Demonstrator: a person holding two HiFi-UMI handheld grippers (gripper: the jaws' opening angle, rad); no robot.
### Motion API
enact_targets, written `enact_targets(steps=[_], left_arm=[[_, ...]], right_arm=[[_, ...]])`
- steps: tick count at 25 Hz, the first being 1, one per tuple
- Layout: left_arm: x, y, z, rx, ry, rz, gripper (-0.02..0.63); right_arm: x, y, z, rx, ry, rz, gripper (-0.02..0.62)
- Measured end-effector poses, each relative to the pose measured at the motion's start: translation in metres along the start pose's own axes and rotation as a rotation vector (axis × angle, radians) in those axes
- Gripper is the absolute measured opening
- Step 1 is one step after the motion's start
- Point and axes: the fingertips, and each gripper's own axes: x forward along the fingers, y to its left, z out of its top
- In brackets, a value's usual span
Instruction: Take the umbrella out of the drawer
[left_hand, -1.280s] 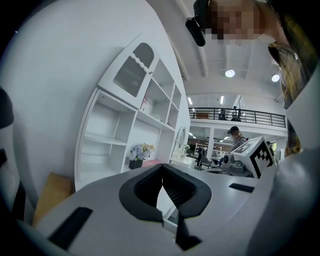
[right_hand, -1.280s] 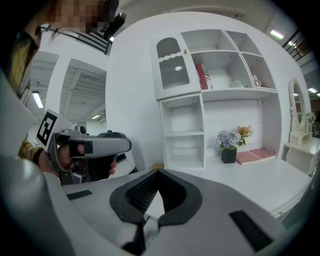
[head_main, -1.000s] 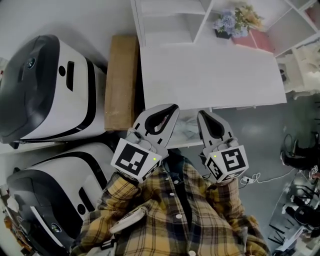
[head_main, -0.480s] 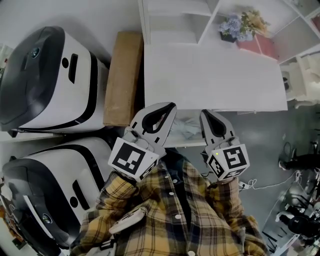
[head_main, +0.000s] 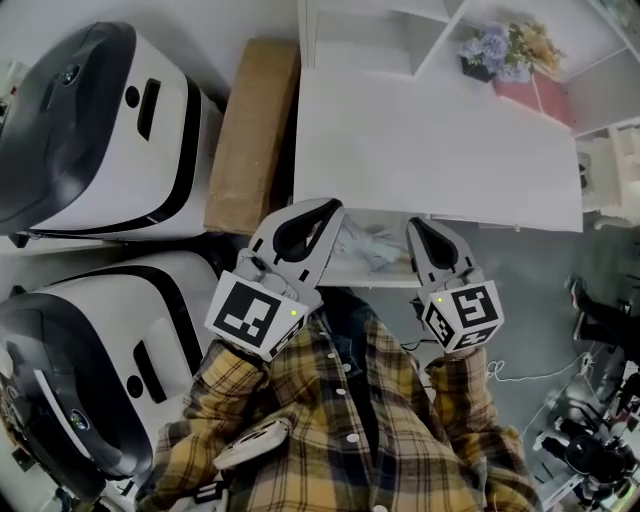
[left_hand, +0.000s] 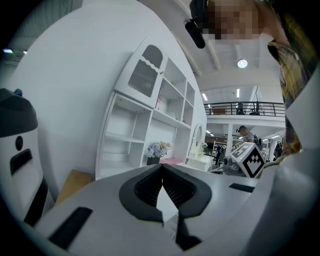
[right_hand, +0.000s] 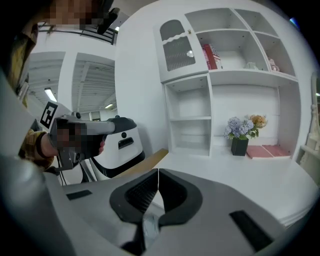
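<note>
Under the front edge of the white desk (head_main: 430, 150) a drawer (head_main: 358, 272) stands partly pulled out. A pale, crumpled-looking thing (head_main: 368, 245) lies in it; it may be the umbrella, but I cannot make out its shape. My left gripper (head_main: 335, 206) hovers over the drawer's left end, its jaws shut and empty (left_hand: 161, 165). My right gripper (head_main: 412, 222) hangs over the drawer's right end, also shut with nothing in it (right_hand: 158, 170). The thing in the drawer lies between the two grippers, touched by neither.
Two big white-and-black machines (head_main: 90, 130) (head_main: 100, 370) stand at the left. A brown cardboard box (head_main: 250, 140) sits between them and the desk. White shelves hold a flower pot (head_main: 497, 47) and a pink box (head_main: 535, 95). Cables lie on the floor at the right (head_main: 520, 375).
The head view has shifted, and more of the open drawer and its pale content shows between the grippers. The right gripper has sunk slightly. Both stay shut, side by side.
</note>
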Motion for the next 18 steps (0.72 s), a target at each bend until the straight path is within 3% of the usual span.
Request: enact_targets(steps=[7,18], left_arm=[[-0.004,0.016,-0.024,-0.022,0.034,0.048,0.020],[-0.009,0.038,-0.066,-0.066,0.099,0.106,0.020]], right_arm=[[0.021,-0.005,-0.042,0.020,0.110,0.085,0.018],[0.066,-0.008,-0.131,-0.041,0.323,0.197,0.018]])
